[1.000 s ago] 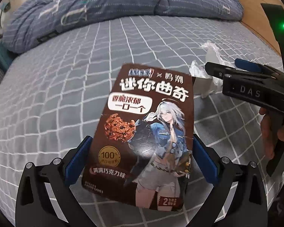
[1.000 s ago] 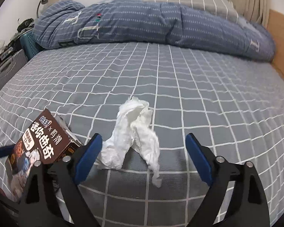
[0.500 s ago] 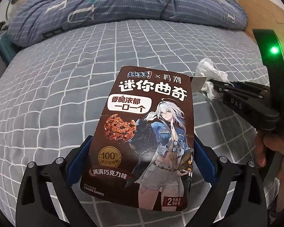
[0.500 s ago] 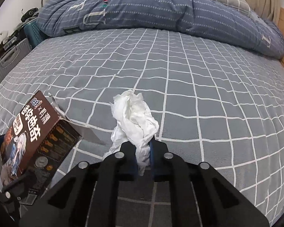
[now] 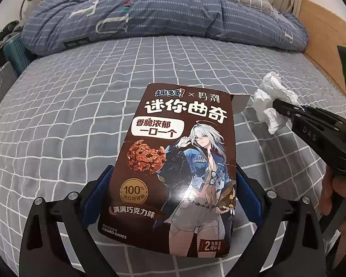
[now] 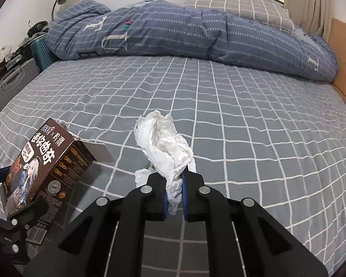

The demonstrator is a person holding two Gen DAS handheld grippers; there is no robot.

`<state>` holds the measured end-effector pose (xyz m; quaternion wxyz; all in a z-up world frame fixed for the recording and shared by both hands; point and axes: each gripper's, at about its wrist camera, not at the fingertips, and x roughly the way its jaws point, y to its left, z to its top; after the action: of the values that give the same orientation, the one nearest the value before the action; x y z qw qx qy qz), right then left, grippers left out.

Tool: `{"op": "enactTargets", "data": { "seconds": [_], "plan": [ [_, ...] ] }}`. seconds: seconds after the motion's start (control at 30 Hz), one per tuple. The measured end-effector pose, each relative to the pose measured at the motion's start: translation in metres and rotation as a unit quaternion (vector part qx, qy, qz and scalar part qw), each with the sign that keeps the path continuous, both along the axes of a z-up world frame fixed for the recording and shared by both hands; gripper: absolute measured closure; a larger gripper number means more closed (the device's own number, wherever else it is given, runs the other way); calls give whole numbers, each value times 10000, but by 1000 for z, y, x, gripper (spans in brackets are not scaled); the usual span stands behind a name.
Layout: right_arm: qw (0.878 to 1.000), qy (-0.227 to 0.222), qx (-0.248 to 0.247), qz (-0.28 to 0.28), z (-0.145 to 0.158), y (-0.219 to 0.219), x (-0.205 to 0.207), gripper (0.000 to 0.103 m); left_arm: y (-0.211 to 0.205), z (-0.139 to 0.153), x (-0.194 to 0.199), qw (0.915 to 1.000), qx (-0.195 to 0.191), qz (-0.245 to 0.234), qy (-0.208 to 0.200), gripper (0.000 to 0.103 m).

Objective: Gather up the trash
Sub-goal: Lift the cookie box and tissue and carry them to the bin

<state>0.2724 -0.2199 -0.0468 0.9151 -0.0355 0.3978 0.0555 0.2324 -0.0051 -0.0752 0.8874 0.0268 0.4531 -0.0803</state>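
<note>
Two trash items held, one per gripper. Left wrist view: left gripper (image 5: 173, 196) clamped on cookie box (image 5: 177, 166) by its side edges, lifted over checked bed (image 5: 69, 115) (top flap open, likely empty). Right wrist view: right gripper (image 6: 174, 196) pinched shut on crumpled tissue (image 6: 166, 145), clear of sheet, ready to carry off.

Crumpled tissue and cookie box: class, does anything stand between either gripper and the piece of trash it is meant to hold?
Nothing does. The right gripper is shut on the crumpled tissue, and the left gripper clamps the cookie box by its sides. Both are held above the bed. No trash bin is in view.
</note>
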Motion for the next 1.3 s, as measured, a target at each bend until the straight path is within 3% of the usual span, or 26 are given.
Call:
{"op": "enactTargets", "data": {
  "seconds": [0.53, 0.9, 1.3],
  "plan": [
    [9992, -386, -145, 1, 49, 5, -48, 95, 13, 30, -40, 9984, -174, 402, -350, 9],
    [9985, -514, -200, 16, 74, 6, -92, 95, 10, 60, -71, 9977, -213, 329, -560, 9],
    [9982, -561, -193, 39, 86, 2, -121, 95, 15, 58, -100, 9976, -288, 391, -501, 9]
  ]
}}
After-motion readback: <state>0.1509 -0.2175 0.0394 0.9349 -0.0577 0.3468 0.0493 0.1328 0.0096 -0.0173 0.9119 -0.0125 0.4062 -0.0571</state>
